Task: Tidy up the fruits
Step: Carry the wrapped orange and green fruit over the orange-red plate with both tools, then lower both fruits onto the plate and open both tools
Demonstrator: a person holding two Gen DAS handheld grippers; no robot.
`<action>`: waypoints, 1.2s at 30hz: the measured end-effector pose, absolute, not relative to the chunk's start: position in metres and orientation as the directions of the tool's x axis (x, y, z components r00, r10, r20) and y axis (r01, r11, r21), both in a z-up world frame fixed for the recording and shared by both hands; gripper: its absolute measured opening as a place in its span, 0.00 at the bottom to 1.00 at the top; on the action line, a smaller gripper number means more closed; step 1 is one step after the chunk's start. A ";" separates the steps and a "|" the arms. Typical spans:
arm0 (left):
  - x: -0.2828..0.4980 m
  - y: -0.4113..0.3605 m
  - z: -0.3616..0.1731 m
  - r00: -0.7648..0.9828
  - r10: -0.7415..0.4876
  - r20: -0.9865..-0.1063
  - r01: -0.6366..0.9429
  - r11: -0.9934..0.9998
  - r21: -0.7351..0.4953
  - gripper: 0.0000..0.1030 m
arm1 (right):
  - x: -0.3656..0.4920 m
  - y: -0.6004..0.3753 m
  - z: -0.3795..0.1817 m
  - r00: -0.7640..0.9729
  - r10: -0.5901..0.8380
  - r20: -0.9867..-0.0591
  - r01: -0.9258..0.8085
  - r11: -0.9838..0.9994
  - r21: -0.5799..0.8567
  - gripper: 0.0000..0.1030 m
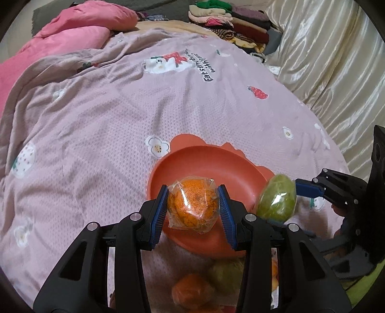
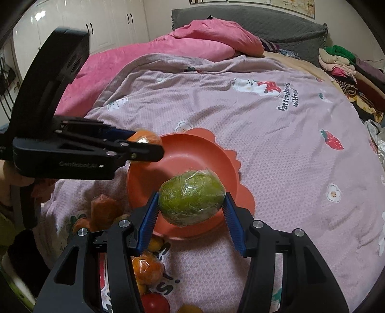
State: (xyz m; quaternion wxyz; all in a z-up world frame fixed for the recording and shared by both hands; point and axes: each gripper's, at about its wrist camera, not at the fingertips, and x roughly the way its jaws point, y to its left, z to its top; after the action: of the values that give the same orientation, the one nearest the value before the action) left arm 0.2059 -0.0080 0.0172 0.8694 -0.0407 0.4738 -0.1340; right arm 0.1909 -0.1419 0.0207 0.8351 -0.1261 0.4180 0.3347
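Observation:
My left gripper [image 1: 193, 207] is shut on an orange wrapped in clear plastic [image 1: 192, 203] and holds it over the near part of an orange-red bowl [image 1: 204, 161] on the bed. My right gripper [image 2: 191, 204] is shut on a green fruit in plastic wrap [image 2: 191, 196] and holds it over the bowl's near rim [image 2: 231, 166]. The green fruit shows at the bowl's right edge in the left wrist view [image 1: 276, 198]. The left gripper with the orange [image 2: 144, 138] shows over the bowl's left rim in the right wrist view.
Several wrapped fruits lie on the blanket near me: orange ones [image 2: 146, 267], a red one [image 2: 155, 303], a green one [image 1: 226, 272]. A pink duvet [image 2: 168, 48] lies at the far left, and folded clothes [image 1: 228, 21] are stacked at the far right.

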 end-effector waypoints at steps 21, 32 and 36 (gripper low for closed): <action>0.232 -0.018 -0.005 0.459 -0.260 -0.850 0.241 0.957 -0.162 0.32 | 0.198 -0.122 -0.004 0.388 0.396 -0.833 -0.666 0.745 0.044 0.51; 0.233 -0.018 -0.009 0.448 -0.256 -0.857 0.239 0.958 -0.161 0.32 | 0.199 -0.120 -0.007 0.384 0.396 -0.834 -0.663 0.747 0.049 0.51; 0.234 -0.017 -0.010 0.447 -0.251 -0.859 0.234 0.959 -0.159 0.32 | 0.199 -0.121 -0.007 0.386 0.397 -0.833 -0.660 0.750 0.052 0.51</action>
State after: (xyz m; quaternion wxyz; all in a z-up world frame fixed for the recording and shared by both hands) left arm 0.2338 -0.0169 -0.0100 0.8505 -0.0085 0.5061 -0.1426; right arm 0.1986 -0.1208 -0.0068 0.8195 -0.1459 0.4508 0.3224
